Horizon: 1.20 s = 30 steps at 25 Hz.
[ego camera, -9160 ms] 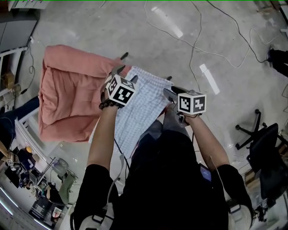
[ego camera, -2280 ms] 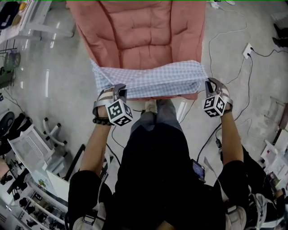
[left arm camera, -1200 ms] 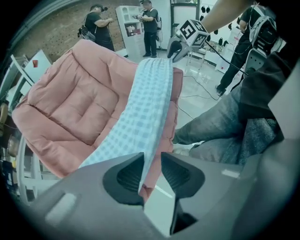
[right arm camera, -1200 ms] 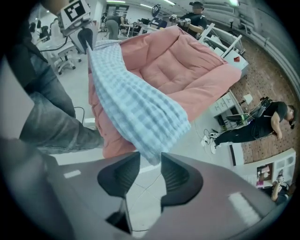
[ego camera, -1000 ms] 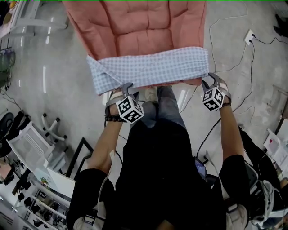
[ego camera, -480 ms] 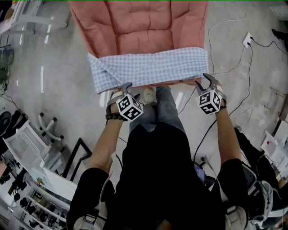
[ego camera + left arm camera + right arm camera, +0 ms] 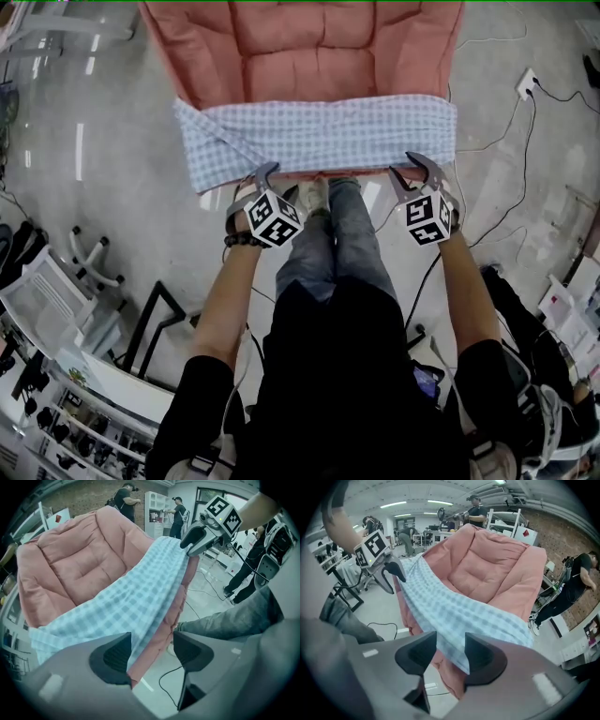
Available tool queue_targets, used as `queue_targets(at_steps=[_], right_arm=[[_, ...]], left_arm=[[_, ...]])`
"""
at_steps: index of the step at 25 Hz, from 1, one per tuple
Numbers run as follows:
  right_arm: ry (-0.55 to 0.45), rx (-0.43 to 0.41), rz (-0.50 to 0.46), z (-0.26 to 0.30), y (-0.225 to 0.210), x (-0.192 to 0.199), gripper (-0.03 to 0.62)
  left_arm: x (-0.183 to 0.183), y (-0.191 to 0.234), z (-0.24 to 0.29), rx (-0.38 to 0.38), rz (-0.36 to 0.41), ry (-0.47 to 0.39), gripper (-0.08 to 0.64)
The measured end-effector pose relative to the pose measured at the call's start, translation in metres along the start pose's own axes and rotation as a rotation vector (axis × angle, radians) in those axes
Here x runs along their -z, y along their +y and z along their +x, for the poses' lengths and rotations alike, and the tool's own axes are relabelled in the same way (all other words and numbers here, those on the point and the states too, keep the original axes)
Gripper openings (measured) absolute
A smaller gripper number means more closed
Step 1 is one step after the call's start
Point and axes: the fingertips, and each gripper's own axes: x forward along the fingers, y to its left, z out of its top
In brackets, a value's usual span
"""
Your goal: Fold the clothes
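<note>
Jaws of both grippers are standing apart, and neither pair is pressing on fabric. The left gripper (image 7: 277, 180) has just been opening its jaws; the near hem of the checked cloth (image 7: 319, 131) is showing beyond its pads, untouched. The right gripper (image 7: 415, 171) has just been closing its jaws a little. The cloth's right end is lying in their gap, but the pads are not yet biting.

The cloth is lying as a folded band across the near lip of the pink cushion (image 7: 309, 47), hanging slightly over that lip, above the person's legs (image 7: 328, 234). Its long axis is running left to right. The left end is overhanging the cushion's left side with a slanting flap that is pointing left and near. The right end is finishing about level with the cushion's right side.

For the step in hand, judged to be a fresh grasp on the near hem for the next fold:
- Each pair of jaws should be taking every layer of the hem and none of the cushion cover beneath.
- The left gripper is sitting inboard of the loose flap, so a grasp further left is likely needed to gather it.
- Both grippers should be closing and lifting together, keeping the band taut, so that the fold is landing square.
</note>
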Motion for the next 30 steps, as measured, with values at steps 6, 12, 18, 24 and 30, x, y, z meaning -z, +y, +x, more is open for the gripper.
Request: queue_targets(at_steps=[6, 12, 18, 24, 30], right_arm=[[0.072, -0.074, -0.013, 0.024, 0.024, 0.012, 0.186], [0.128, -0.078, -0.062, 0.033, 0.033, 0.027, 0.186], [0.139, -0.067, -0.066, 0.044, 0.038, 0.025, 0.183], [0.160, -0.060, -0.075, 0.046, 0.037, 0.027, 0.176], [0.169, -0.090, -0.059, 0.034, 0.037, 0.025, 0.172]], left_arm=[[0.000, -0.004, 0.007, -0.017, 0.053, 0.000, 0.305], [0.003, -0.011, 0.003, -0.038, 0.083, -0.013, 0.305], [0.016, -0.006, 0.012, -0.009, 0.002, -0.026, 0.305], [0.005, -0.003, 0.003, 0.065, -0.127, -0.097, 0.305], [-0.016, 0.007, -0.041, 0.044, -0.190, -0.181, 0.305]])
